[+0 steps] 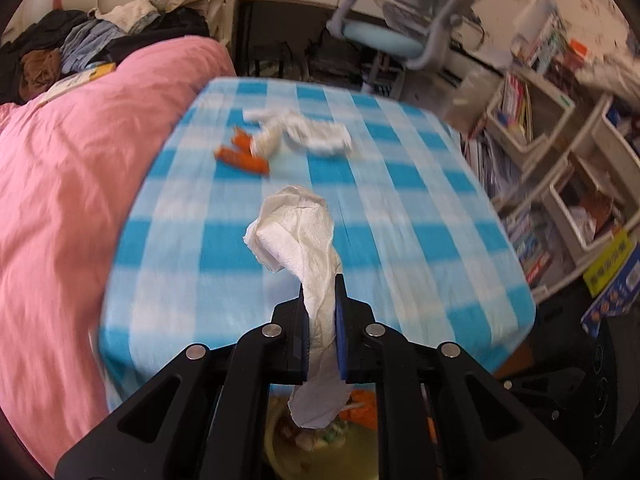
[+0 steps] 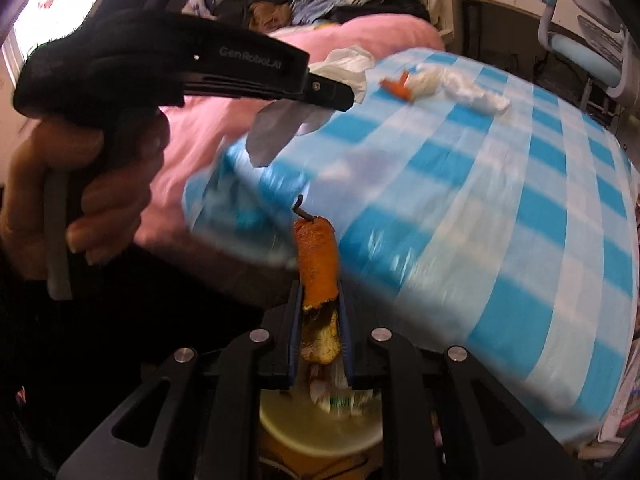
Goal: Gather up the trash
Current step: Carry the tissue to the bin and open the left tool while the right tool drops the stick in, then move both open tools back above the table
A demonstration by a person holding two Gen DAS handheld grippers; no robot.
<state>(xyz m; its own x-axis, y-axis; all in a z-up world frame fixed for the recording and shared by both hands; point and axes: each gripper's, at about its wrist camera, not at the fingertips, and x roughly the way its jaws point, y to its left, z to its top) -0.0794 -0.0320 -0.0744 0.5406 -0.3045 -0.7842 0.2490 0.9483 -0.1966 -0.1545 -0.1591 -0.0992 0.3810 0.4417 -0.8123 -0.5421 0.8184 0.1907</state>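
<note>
My left gripper [image 1: 320, 284] is shut on a crumpled white tissue [image 1: 296, 232] and holds it above the near edge of the blue checked table [image 1: 420, 208]. It also shows in the right wrist view [image 2: 340, 98] with the tissue [image 2: 344, 66] hanging from it. My right gripper [image 2: 319, 286] is shut on an orange peel [image 2: 316, 256] with a dark stem, held off the table's near corner. More orange peel [image 1: 242, 154] and white tissues [image 1: 316, 132] lie at the table's far side. A pale bin [image 2: 320, 428] with trash sits below both grippers.
A pink bedspread [image 1: 68, 184] lies left of the table, with piled clothes [image 1: 100, 36] behind. A blue desk chair [image 1: 384, 36] stands beyond the table. Shelves with books [image 1: 560, 152] are at the right.
</note>
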